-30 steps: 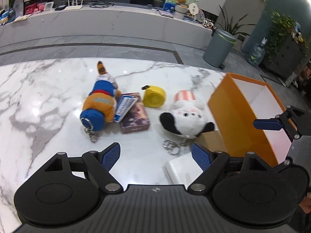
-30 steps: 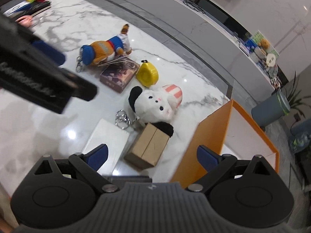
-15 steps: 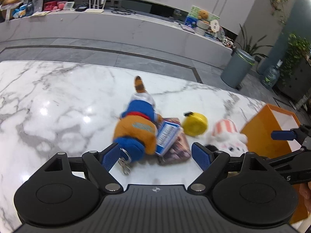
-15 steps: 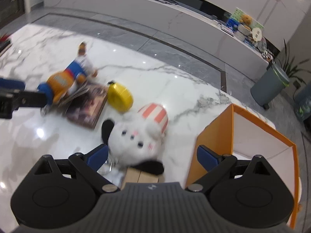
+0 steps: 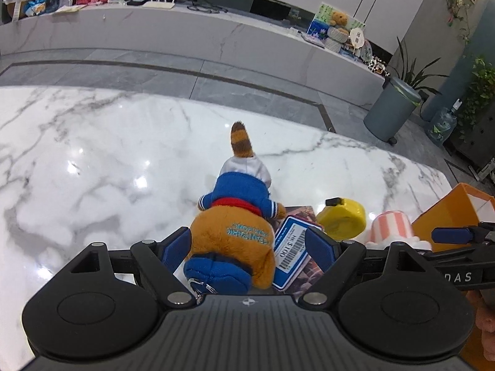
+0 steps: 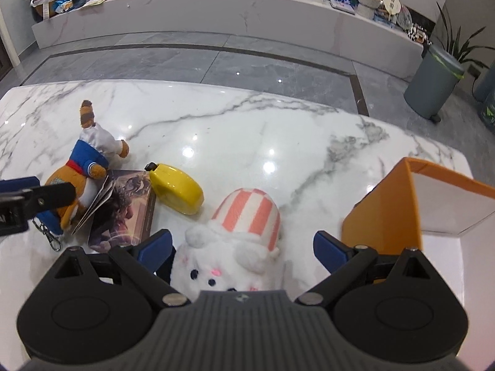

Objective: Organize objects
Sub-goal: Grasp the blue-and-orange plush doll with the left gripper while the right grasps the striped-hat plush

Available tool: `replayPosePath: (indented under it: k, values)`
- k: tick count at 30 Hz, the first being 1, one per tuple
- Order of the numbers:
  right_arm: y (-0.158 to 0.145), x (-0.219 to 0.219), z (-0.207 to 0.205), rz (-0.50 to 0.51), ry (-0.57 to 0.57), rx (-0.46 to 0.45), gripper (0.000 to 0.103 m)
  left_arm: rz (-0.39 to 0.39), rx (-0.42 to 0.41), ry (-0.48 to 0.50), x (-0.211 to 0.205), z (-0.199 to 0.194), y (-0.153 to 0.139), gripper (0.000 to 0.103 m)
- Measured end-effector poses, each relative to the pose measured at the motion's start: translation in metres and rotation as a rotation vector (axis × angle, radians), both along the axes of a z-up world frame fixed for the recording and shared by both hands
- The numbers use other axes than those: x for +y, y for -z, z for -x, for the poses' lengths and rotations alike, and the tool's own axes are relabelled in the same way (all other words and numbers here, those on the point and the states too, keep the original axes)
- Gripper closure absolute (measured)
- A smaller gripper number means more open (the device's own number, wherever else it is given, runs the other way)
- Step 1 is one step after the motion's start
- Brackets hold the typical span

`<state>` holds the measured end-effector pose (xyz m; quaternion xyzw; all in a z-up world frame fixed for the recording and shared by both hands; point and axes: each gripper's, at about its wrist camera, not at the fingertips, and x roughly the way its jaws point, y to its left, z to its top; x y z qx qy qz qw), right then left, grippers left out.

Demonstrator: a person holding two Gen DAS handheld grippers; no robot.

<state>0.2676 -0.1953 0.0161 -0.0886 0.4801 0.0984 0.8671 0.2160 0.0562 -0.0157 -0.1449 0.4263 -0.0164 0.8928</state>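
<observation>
An orange plush [image 5: 232, 235] in a blue shirt lies on the marble table [image 5: 92, 160], its head between the pads of my open left gripper [image 5: 247, 247]. Its blue-and-white price tag [image 5: 290, 247] rests on a dark picture box [image 6: 123, 210]. In the right wrist view a white plush with a pink-striped hat [image 6: 247, 216] lies between the wide-open fingers of my right gripper [image 6: 243, 247]. A yellow tape measure [image 6: 176, 188] sits between the two toys. The open orange box [image 6: 383, 210] stands just right of the right gripper.
The table's far edge drops to a grey tiled floor [image 6: 216, 61] with a long white counter [image 5: 185, 37] behind. A grey bin [image 5: 393, 111] stands at the far right. A hand [image 5: 485, 324] shows at the left wrist view's lower right corner.
Both grippers have come forward and down. The left one now straddles the orange plush, the right one the white plush. The right gripper rolled level. Both stayed open.
</observation>
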Motion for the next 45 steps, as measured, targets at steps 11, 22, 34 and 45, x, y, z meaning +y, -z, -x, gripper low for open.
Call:
replayPosePath:
  k: [11,22,34,45]
  values:
    - [0.024,0.007,-0.015,0.014,0.033,0.075,0.007,0.025,0.045,-0.022,0.005,-0.008,0.016,0.006]
    - [0.037,0.014,-0.015,0.003,0.010,0.122,0.025,0.069,0.073,-0.032,0.014,-0.007,0.027,0.016]
    - [0.038,0.019,-0.006,0.031,-0.038,0.099,0.027,0.076,0.066,0.008,0.012,0.002,0.026,0.027]
    - [0.038,0.026,0.012,0.071,-0.118,0.085,0.030,0.025,0.090,0.058,0.004,0.033,0.023,0.030]
